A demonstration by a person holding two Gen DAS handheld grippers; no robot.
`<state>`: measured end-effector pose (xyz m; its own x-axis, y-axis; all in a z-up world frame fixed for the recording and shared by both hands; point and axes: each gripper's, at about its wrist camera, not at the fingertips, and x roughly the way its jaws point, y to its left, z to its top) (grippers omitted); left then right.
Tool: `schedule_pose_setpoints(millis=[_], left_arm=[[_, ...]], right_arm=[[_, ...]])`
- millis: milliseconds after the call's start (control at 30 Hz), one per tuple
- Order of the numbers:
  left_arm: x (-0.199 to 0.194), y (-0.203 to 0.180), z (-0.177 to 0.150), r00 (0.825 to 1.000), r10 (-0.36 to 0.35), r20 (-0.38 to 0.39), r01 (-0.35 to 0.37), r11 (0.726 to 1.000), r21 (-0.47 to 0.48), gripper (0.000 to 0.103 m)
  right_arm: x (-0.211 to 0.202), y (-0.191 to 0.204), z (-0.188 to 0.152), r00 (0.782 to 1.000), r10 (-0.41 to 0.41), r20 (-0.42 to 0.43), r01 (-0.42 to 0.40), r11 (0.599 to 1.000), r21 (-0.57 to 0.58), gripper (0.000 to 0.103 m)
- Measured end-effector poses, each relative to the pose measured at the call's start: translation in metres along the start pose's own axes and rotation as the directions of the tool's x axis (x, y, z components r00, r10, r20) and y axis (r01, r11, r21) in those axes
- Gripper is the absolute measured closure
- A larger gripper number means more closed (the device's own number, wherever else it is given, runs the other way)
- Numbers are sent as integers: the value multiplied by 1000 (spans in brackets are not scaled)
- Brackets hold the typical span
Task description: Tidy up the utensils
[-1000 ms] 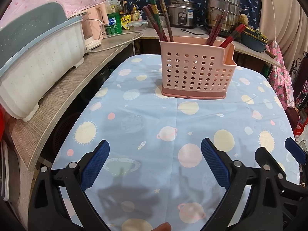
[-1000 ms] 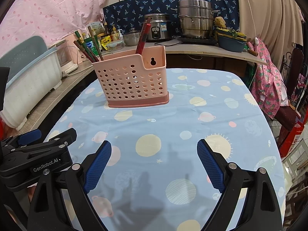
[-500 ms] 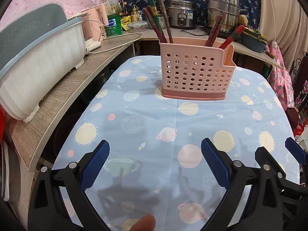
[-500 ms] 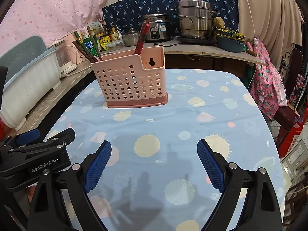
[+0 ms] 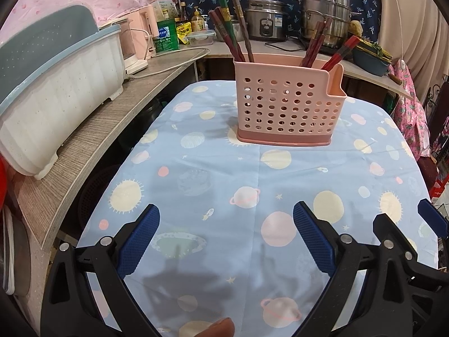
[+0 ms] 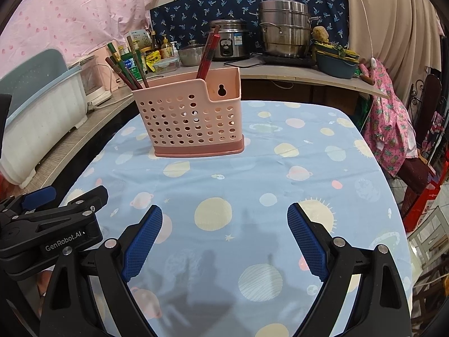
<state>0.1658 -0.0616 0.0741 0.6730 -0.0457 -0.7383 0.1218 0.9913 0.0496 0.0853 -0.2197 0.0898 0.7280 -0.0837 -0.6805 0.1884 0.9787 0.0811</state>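
**Me:** Both tongs stand wide open with nothing between them. My left tongs [image 5: 226,226] and my right tongs [image 6: 224,226] hang over the planet-print cloth [image 5: 252,174] on the counter, well short of the pink holder [image 5: 289,104].

**Helper:** Where are the utensils?

**Me:** All in that holder, at the far middle of the cloth. One chopstick bunch [image 5: 233,35] leans out of its left end, another [image 5: 327,45] out of the right. None lies loose on the cloth that I can see.

**Helper:** How would they handle?

**Me:** Stiff, thin and light, I judge, and likely slick if lacquered. I'd pinch them across the shafts just above the rim, several together so none rolls. The holder looks like thin plastic and may tip.

**Helper:** Do the two views differ?

**Me:** The right view shows the holder's side wall with its keyhole slot [image 6: 221,90], and my left tongs' body [image 6: 50,224] beside me. The left view shows a fingertip [image 5: 219,327] at the bottom edge.
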Motion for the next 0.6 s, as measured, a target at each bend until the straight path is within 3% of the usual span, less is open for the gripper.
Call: schedule_pose_setpoints(millis=[600], left_arm=[[6, -1, 2, 1000, 8, 6, -8, 1000, 11, 11]], right_arm=[[2, 2, 2, 1000, -6, -3, 6, 1000, -5, 16]])
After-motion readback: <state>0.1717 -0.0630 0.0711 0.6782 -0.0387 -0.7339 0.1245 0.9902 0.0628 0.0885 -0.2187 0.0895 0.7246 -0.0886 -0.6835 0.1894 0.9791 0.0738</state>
